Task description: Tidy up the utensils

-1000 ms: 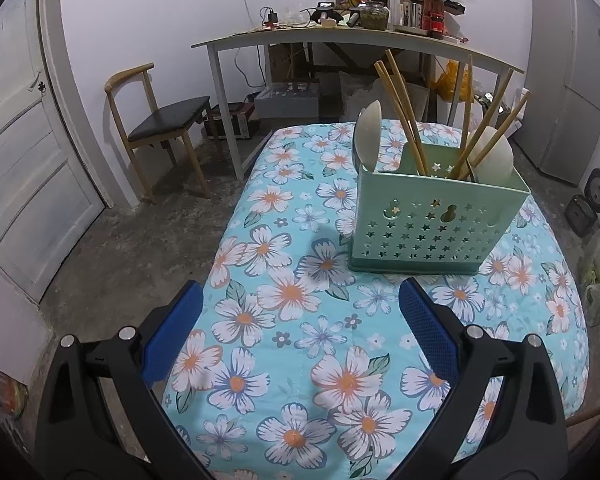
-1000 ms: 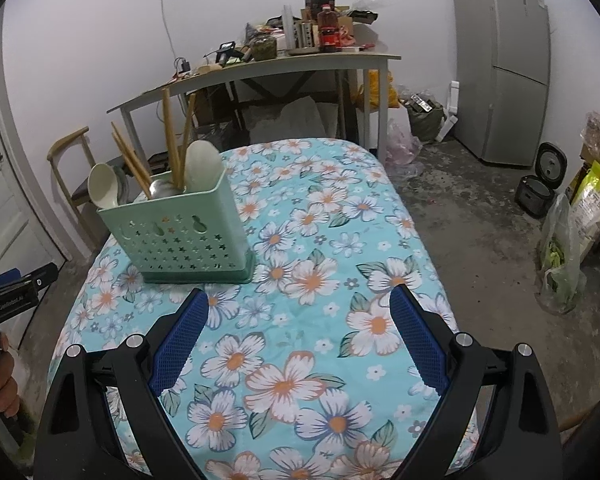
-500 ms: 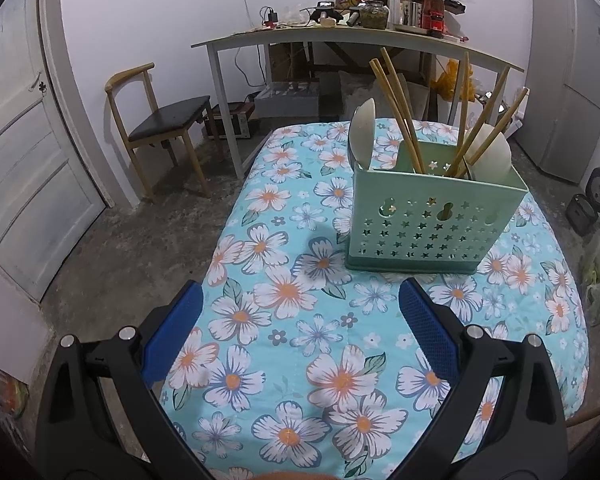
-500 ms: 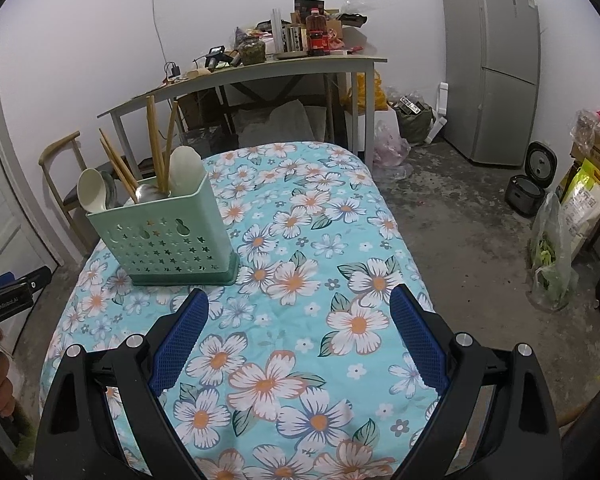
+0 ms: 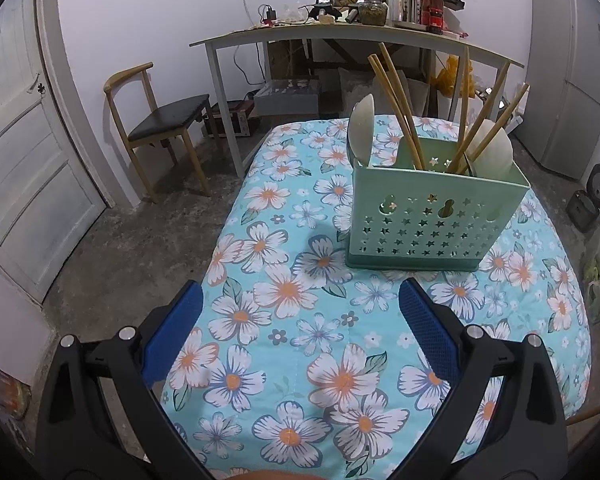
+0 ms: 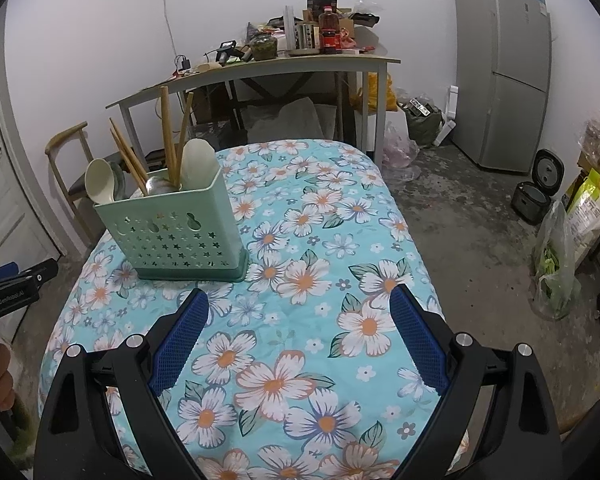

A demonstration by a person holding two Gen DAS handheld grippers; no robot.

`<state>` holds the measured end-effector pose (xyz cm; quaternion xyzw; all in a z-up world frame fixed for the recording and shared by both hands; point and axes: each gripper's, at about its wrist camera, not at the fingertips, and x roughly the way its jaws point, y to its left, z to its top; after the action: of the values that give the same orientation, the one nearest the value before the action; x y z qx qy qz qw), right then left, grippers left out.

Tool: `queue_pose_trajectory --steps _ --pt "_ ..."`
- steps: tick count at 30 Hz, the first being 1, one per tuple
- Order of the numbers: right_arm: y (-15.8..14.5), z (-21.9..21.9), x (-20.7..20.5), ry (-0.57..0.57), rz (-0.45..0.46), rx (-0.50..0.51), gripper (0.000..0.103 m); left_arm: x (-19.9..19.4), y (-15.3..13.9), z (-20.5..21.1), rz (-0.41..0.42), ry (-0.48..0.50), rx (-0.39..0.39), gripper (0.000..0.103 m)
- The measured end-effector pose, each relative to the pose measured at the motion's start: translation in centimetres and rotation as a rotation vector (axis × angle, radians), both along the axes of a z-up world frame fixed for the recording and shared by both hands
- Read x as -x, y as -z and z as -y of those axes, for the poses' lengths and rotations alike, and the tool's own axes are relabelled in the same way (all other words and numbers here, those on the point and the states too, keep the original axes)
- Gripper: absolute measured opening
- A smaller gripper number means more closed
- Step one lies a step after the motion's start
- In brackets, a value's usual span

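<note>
My mint-green plastic utensil caddy with star cut-outs (image 5: 432,216) stands upright on the floral blue tablecloth (image 5: 300,320), holding wooden chopsticks (image 5: 396,104) and pale spoons (image 5: 360,128). My left gripper (image 5: 300,320) and right gripper (image 6: 300,320) hover spread wide, empty. A cluttered grey desk (image 6: 260,72) stands behind the table.

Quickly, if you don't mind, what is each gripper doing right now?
Left gripper: open, holding nothing, above the floral tablecloth.
Right gripper: open, holding nothing.
</note>
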<state>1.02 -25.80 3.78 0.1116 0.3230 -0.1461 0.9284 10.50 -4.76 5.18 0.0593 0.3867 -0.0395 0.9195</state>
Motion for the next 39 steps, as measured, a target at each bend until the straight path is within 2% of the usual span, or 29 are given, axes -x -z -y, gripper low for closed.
queue_pose_trajectory --steps 39 --pt "0.02 -0.47 -0.45 -0.019 -0.009 -0.001 0.089 -0.17 0.31 0.16 -0.008 0.003 -0.009 0.095"
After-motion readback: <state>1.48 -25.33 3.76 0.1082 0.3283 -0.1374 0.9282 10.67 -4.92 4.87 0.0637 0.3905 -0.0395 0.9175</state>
